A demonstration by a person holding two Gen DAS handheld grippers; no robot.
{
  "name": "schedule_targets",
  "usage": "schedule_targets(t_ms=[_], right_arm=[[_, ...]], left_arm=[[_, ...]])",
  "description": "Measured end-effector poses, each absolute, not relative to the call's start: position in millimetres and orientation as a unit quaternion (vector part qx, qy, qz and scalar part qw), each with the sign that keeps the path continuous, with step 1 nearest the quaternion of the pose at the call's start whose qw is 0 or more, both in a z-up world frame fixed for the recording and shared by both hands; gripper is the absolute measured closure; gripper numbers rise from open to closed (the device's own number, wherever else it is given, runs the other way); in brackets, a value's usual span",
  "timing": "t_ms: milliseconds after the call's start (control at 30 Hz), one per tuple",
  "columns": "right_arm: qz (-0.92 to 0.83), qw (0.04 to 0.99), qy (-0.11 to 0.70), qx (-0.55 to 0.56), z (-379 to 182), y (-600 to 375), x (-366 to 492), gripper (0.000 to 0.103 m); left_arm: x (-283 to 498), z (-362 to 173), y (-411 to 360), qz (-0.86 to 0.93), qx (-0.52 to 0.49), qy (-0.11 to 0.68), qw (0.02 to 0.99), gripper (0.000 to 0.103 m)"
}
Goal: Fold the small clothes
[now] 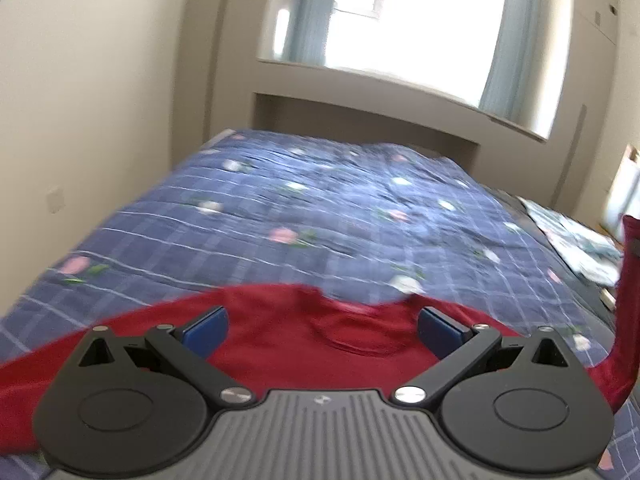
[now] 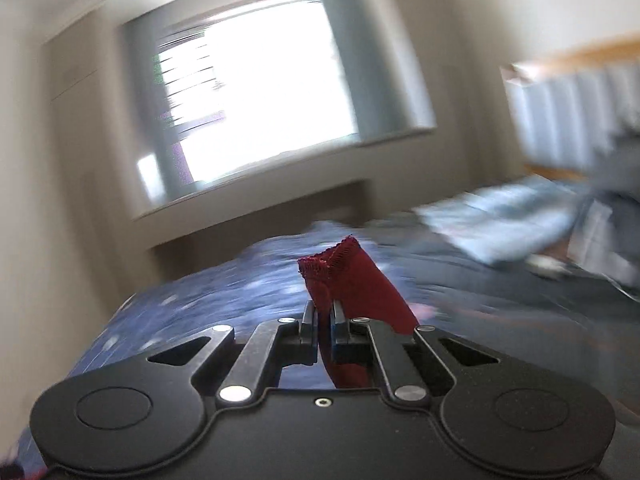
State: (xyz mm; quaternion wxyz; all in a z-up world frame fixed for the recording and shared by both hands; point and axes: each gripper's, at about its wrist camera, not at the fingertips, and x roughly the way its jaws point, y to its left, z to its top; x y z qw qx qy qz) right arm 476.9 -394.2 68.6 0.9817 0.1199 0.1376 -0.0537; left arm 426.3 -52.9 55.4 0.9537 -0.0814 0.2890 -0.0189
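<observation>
Quilted blue bedspread (image 1: 320, 208) under red knit shirt (image 1: 280, 344); left gripper (image 1: 322, 330) fingers wide, right gripper (image 2: 324, 322) pinching its hem.

A blue checked quilt (image 1: 320, 216) with flower prints covers the bed. Beyond its far edge a bright window (image 1: 404, 16) with pale curtains sits in the wall, and light folded fabric (image 1: 576, 240) lies at the quilt's right side.

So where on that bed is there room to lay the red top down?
The blue checked quilt lies bare from the red top's collar to the headboard. The bed's right edge is crowded with pale folded fabric. The right tongs hold a sleeve up.
</observation>
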Motion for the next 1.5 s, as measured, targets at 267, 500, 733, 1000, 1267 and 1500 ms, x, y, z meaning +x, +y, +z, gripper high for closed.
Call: schedule_targets(t_ms=[267,500,733,1000,1267,1500], right_arm=[[0.112,0.98,0.166,0.0,56,-221,504,0.098],[0.207,0.945,0.245,-0.069,0,-100,496,0.098],[0.23,0.919,0.289,-0.141,-61,-53,483,0.098],[0.261,0.911,0.291,-0.134,-80,-67,477,0.061],[0.201,0.939,0.252,-0.115,-49,-168,427,0.003],[0.037,0.954,0.255,-0.155,-60,-261,390,0.001]], left_arm=[[413,63,33,0.052,-0.102,0.274,0.955,0.0],[406,46,83,0.09,-0.12,0.284,0.947,0.0],[403,20,96,0.096,-0.116,0.305,0.94,0.0],[412,4,83,0.08,-0.111,0.311,0.941,0.0],[430,-24,41,0.033,-0.115,0.313,0.942,0.0],[451,-66,-17,0.037,-0.079,0.302,0.949,0.0]])
